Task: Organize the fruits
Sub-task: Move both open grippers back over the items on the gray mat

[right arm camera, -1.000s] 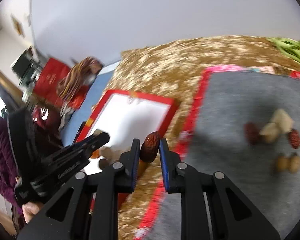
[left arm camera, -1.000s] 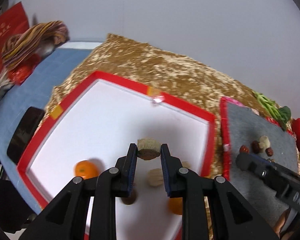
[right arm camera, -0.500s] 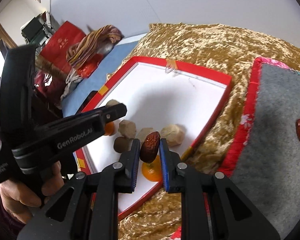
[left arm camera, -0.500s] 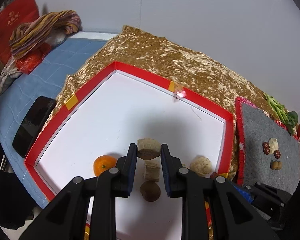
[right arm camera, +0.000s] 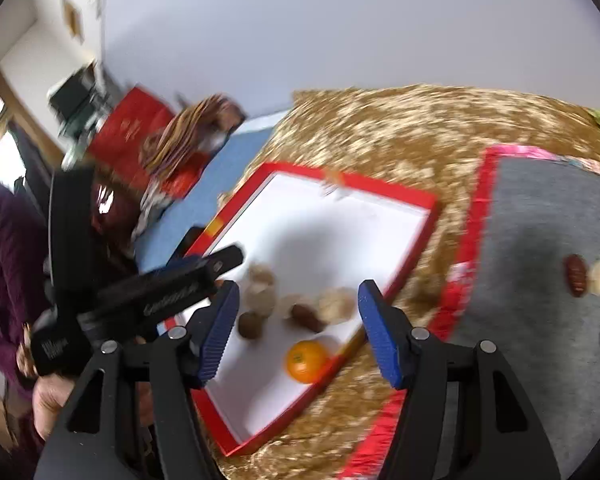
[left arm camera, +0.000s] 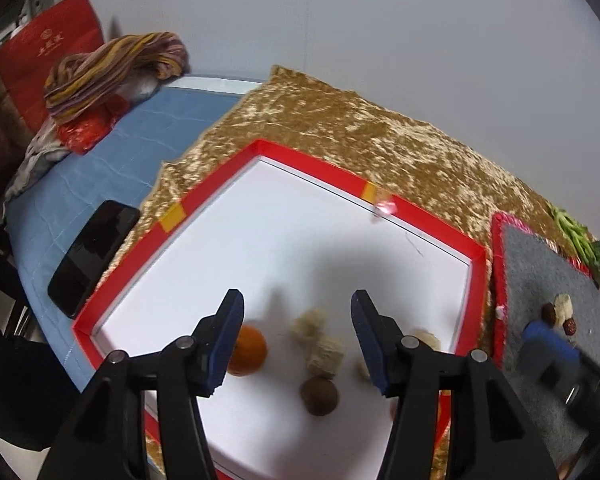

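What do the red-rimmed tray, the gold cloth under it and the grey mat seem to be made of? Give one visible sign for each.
Red-rimmed tray: probably cardboard, with a smooth matt white floor and thin, straight walls patched with tape.
Gold cloth: likely crushed velvet, judging by its mottled, shifting sheen.
Grey mat: seemingly felt, being dull, fuzzy and without shine.

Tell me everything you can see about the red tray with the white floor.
The red tray is a shallow box with low red walls and a plain white floor, likely cardboard. Yellow tape patches mark two walls. It lies flat on the golden cloth, beside the grey mat. Inside, near its front end, rest two oranges, a brown round fruit, a dark red date and several pale chunks. No gripper touches it.
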The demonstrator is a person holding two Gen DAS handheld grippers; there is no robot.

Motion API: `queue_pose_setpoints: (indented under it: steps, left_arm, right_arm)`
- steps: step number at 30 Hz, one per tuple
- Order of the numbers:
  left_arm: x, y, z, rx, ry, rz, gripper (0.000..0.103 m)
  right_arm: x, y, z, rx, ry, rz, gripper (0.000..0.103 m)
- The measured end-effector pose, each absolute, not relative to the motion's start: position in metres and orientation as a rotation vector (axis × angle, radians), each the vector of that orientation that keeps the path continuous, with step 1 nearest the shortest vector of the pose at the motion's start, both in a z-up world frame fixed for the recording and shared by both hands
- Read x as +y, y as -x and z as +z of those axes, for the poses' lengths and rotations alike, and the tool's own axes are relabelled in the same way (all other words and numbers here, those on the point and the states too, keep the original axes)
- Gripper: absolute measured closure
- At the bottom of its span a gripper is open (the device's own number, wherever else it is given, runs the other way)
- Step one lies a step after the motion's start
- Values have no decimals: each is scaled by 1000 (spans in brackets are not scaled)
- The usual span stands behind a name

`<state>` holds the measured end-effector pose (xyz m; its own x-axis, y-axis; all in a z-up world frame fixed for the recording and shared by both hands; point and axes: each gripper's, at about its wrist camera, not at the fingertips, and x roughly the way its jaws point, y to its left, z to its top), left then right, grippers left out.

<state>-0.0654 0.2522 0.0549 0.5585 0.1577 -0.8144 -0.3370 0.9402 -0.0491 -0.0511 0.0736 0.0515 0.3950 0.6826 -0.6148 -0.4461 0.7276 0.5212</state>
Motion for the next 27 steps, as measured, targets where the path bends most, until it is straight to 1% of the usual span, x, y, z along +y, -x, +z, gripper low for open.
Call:
queue_pose_setpoints:
  steps: [8,13,18,22,23,24,25,27]
  left_arm:
    - [210,57,56,924,145,212,47]
    - [158,53,54,921,49,66,47]
    - [103,51,47,922,-63,-85,47]
    - [76,51,41,938,-71,-166,47]
    - [69,51,40,945,-75,-180,47]
    - [65,50,38,949,-81,-184,47]
    - [62,49,36,952,-85,-186,47]
    - [60,49,36,956,-80,-190,47]
  right_arm:
    - [-18,35,55,904,-435,546,40]
    - [-95,32,58,902,-548,423,40]
    - [-154,29,41,984,-671,313,40]
    - [-160,25,27,1070,-642,284,40]
    - [-156,24,23,1097,-618,283,41]
    - [-153,22,19,1120,-597,274,46]
    - [-153,21,15,1129,-594,267,47]
    - [-149,18,7,1159,-603,276,57]
